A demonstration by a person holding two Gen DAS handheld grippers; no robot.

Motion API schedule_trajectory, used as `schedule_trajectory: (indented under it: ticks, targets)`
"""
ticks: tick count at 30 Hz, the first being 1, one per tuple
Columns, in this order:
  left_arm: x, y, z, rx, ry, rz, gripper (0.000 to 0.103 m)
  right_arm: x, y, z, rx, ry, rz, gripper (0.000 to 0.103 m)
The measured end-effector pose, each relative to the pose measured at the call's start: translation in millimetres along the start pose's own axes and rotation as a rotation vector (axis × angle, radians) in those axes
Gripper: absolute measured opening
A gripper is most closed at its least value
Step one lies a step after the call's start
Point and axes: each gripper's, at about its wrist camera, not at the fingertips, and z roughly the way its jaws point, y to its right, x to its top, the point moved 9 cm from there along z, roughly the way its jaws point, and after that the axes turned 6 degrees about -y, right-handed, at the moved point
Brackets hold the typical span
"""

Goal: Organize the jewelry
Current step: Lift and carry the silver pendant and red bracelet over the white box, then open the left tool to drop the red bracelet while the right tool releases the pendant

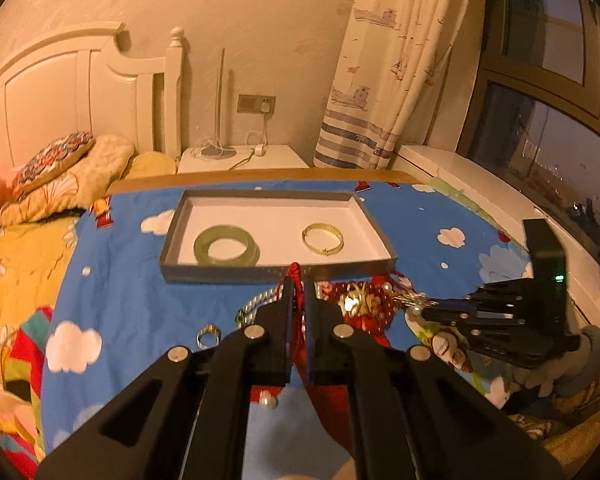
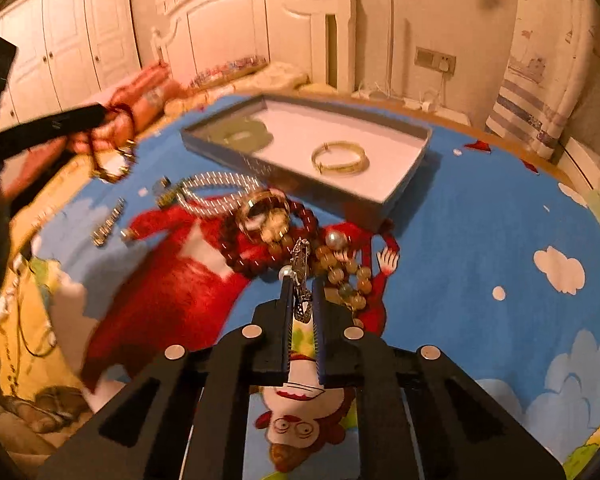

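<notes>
- The shallow grey tray (image 1: pixel 277 271) served as the landmark on the blue cartoon-print blanket (image 1: pixel 132 300). Inside it lay a green jade bangle (image 1: pixel 227 250) toward its left end and a gold bangle (image 1: pixel 323 239) toward its right, well apart from each other.
- The left gripper (image 1: pixel 298 284) sat just in front of the tray's near wall, its fingers pressed together on a red cord (image 1: pixel 296 276). The right wrist view showed that cord carrying a small gold-trimmed ornament (image 2: pixel 114 164), lifted off the blanket to the left of the tray.
- The right gripper (image 2: pixel 302 284) was in front of the tray's near right corner, its fingers clamped on a thin silver ornamental piece (image 2: pixel 300 268) standing on edge between the pads, right at the heap of jewelry.
- That heap, just in front of the tray, held dark red beads (image 2: pixel 256 256), amber-coloured beads (image 2: pixel 340 276), a gold ring-shaped piece (image 2: pixel 262 210), a pearl (image 2: pixel 334 239) and a silver chain necklace (image 2: pixel 216 192).
- Handling, as a judgement: the cord looked light and limp, so the ornament would likely swing. Holding it closer to the ornament should steady it.
- The silver piece seemed thin, stiff and slippery. A grip across its flat middle would probably hold better than one near an end.
- The bead strands might snag and drag along if the piece were lifted quickly.
- The jade bangle was likely heavy and brittle, so anything going into the tray should be set down clear of it.
</notes>
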Motion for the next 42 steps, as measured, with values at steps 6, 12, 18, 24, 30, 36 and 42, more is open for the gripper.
schedule_trajectory:
  ticks: [6, 12, 18, 24, 30, 36, 42]
  targets:
    - [23.4, 4.7, 15.0, 0.015, 0.009, 0.044, 0.004, 18.9, -2.7, -22.5, 0.033, 0.075, 0.016, 0.009]
    - [53.4, -4.0, 48.2, 0.063, -0.007, 0.055, 0.004, 53.0, 9.5, -17.1, -0.017, 0.125, 0.009, 0.009]
    - [81.9, -9.1, 89.8, 0.16, -0.044, 0.099, 0.004, 85.5, 37.9, 9.2, -0.062, 0.136, 0.039, 0.009]
    - [104.5, -12.9, 132.6, 0.253, -0.087, 0.122, 0.004, 111.3, 59.4, 36.5, -0.068, 0.106, 0.078, 0.009]
    - [109.4, -24.5, 167.5, 0.306, -0.138, 0.106, 0.004, 127.3, 71.2, 60.5, -0.096, 0.064, 0.089, 0.009]
    - [109.3, -29.7, 180.0, 0.317, -0.156, 0.09, 0.004, 134.0, 70.3, 76.2, -0.113, 0.036, 0.085, 0.009]
    - [107.2, -38.1, 182.8, 0.333, -0.158, 0.064, 0.005, 136.6, 71.7, 85.4, -0.131, 0.019, 0.094, 0.01]
